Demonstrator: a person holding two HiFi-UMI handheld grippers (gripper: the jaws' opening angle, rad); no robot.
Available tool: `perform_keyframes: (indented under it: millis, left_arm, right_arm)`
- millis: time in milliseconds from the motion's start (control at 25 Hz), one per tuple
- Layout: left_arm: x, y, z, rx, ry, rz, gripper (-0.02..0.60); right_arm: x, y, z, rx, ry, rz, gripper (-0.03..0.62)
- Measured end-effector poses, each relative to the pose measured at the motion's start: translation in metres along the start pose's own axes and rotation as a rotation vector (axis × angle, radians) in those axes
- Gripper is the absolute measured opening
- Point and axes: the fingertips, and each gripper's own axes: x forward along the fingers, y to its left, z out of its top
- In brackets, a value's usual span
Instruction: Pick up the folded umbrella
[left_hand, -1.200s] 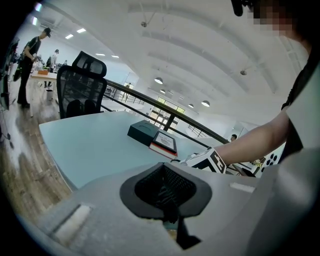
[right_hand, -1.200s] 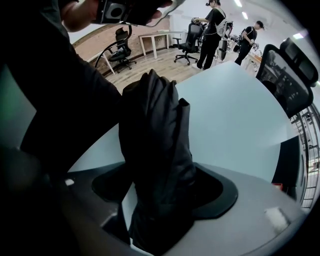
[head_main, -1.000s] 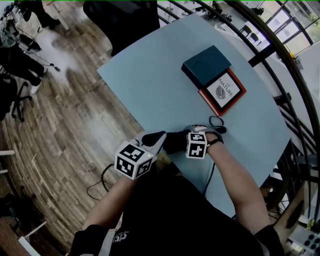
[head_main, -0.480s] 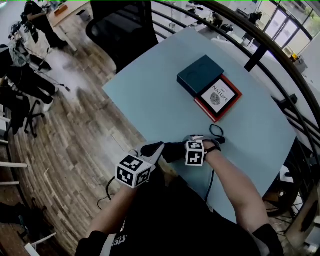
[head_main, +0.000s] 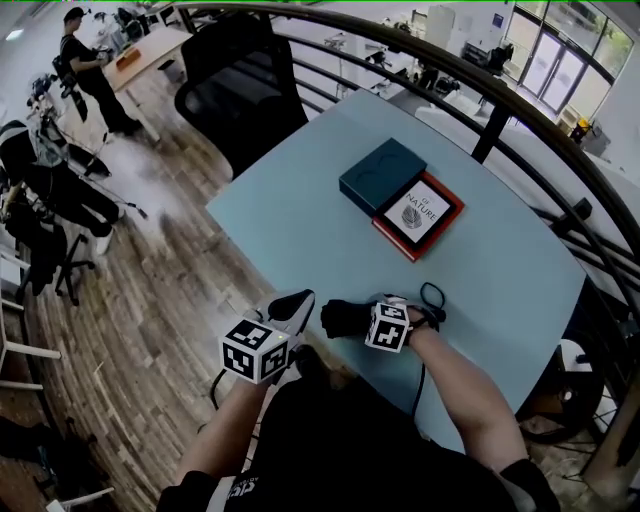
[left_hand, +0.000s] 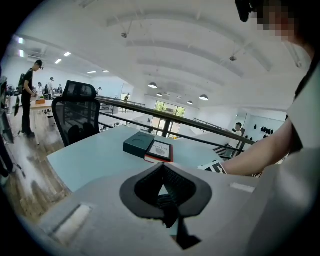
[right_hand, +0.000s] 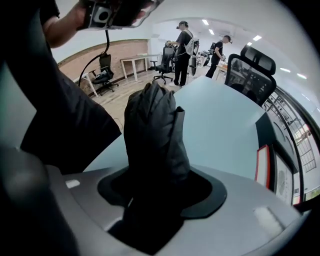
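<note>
The folded umbrella (head_main: 341, 317) is a short black bundle at the near edge of the pale blue table (head_main: 300, 230). My right gripper (head_main: 362, 319) grips it from the right, the jaws closing with its black fabric (right_hand: 152, 130) filling the space between them. The umbrella's wrist strap (head_main: 433, 298) loops out behind the marker cube. My left gripper (head_main: 299, 299) hangs just left of the umbrella's free end, apart from it. Its jaws (left_hand: 162, 166) meet at the tips with nothing held.
A dark teal box (head_main: 381, 174) overlaps a red-edged book (head_main: 420, 214) at the table's far side. A black office chair (head_main: 238, 92) stands beyond the far left corner. A dark railing (head_main: 520, 110) curves behind the table. People stand at desks far left.
Both grippers have risen a little. The left gripper has drawn away from the umbrella's end, while the right gripper's hold on the umbrella has tightened.
</note>
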Motion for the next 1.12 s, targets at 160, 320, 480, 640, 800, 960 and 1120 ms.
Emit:
perform_keyframes:
  millis: [160,320,480,640,800,960,1120]
  left_arm:
    - [-0.003,-0.010,0.008,0.004,-0.023,0.019,0.008]
    - [-0.010,-0.014,0.023,0.038,-0.058,0.033,0.008]
    - [-0.016,-0.006,0.037,0.050,-0.080,0.014,0.008]
    - [-0.012,-0.003,0.052,0.082,-0.099,-0.033,0.008]
    - [-0.019,0.013,0.078,0.119,-0.127,-0.076,0.008]
    - [-0.030,0.033,0.096,0.137,-0.145,-0.106,0.008]
    - [-0.030,0.048,0.101,0.150,-0.150,-0.135,0.008]
  right_arm:
    - [-0.031,-0.011,-0.001,0.094,-0.101,-0.045,0.255]
    - [-0.078,-0.038,0.010,0.248,-0.266,-0.142,0.255]
    - [-0.126,-0.057,0.029,0.351,-0.416,-0.271,0.255]
    - [-0.165,-0.065,0.041,0.363,-0.487,-0.361,0.255]
    - [-0.210,-0.078,0.072,0.457,-0.636,-0.412,0.255]
    - [-0.251,-0.088,0.106,0.532,-0.795,-0.461,0.255]
    - [-0.280,-0.083,0.121,0.555,-0.913,-0.510,0.255]
